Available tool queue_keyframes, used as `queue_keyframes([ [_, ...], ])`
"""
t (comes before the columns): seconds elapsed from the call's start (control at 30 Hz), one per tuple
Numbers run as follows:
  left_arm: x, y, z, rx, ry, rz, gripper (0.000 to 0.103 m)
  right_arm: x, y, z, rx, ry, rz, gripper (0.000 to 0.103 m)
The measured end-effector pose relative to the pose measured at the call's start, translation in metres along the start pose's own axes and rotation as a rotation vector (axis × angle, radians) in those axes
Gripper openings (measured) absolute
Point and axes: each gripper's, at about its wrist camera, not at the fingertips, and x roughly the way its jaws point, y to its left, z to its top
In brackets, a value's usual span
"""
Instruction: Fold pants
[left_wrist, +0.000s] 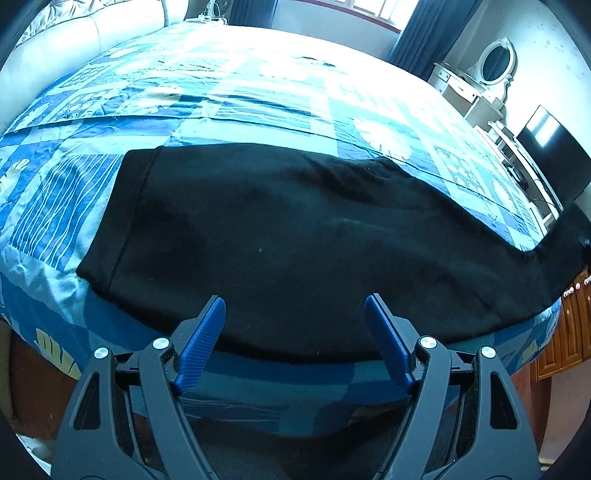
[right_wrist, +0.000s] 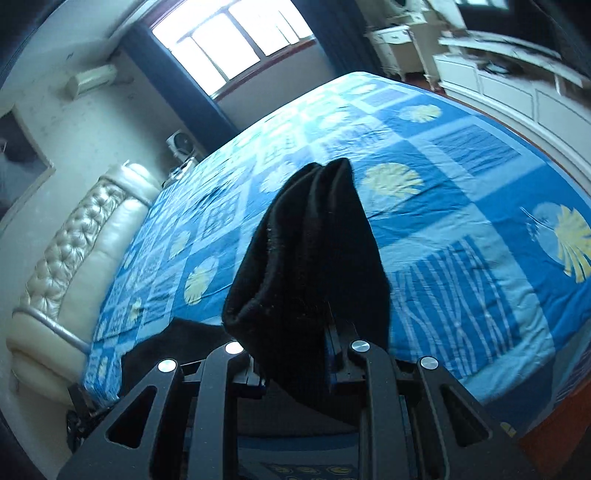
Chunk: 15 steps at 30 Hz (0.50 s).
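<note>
The black pants (left_wrist: 288, 236) lie flat on the bed (left_wrist: 258, 99) near its front edge, long axis from 9 to 3 o'clock in the left wrist view, one end hem at 9 and the other end rising off the bed at 3. That raised end is clamped in the right gripper (right_wrist: 306, 354). The left gripper (left_wrist: 295, 314) hovers with jaws apart, holding nothing. The thick fabric may slip out, or drag the flat part askew.
</note>
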Motion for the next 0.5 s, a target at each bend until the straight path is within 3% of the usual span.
queue_keyframes([
  [0.23,-0.007,0.008,-0.009,0.006,0.0,-0.021,0.078,0.05,0.081,-0.033,-0.149,0.082,-0.048,0.022],
  [0.5,-0.013,0.002,-0.006,0.013,-0.021,-0.056,0.078,0.089,0.143,-0.074,-0.237,0.14,-0.053,0.022],
])
